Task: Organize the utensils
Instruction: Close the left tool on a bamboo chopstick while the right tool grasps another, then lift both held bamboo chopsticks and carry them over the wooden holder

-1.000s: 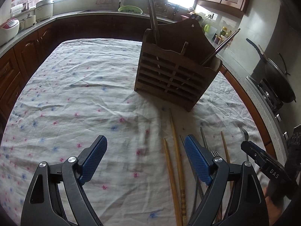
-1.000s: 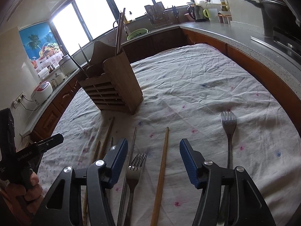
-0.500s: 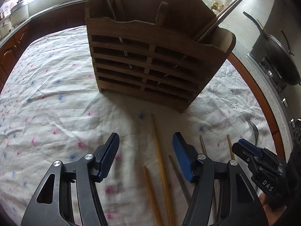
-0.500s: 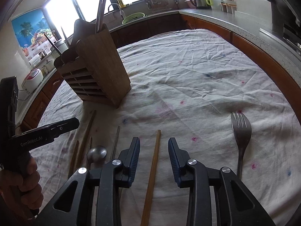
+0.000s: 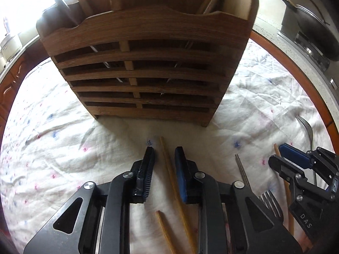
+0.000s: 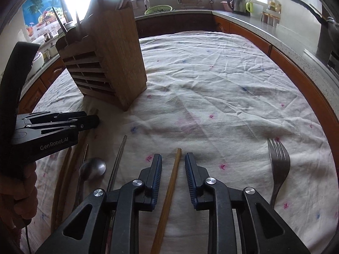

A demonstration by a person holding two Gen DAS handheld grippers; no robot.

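Left fingers [image 5: 164, 156]: spread, straddling a chopstick [image 5: 169, 165]
Right fingers [image 6: 173, 162]: spread, straddling another stick [image 6: 172, 177]
Ahead: rack [image 5: 146, 67] blocks
Right: fork [image 6: 278, 165], open surface [image 6: 222, 89]

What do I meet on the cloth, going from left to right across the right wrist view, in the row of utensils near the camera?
Spoon → metal chopstick → wooden chopstick, lying between the right gripper jaws → fork.
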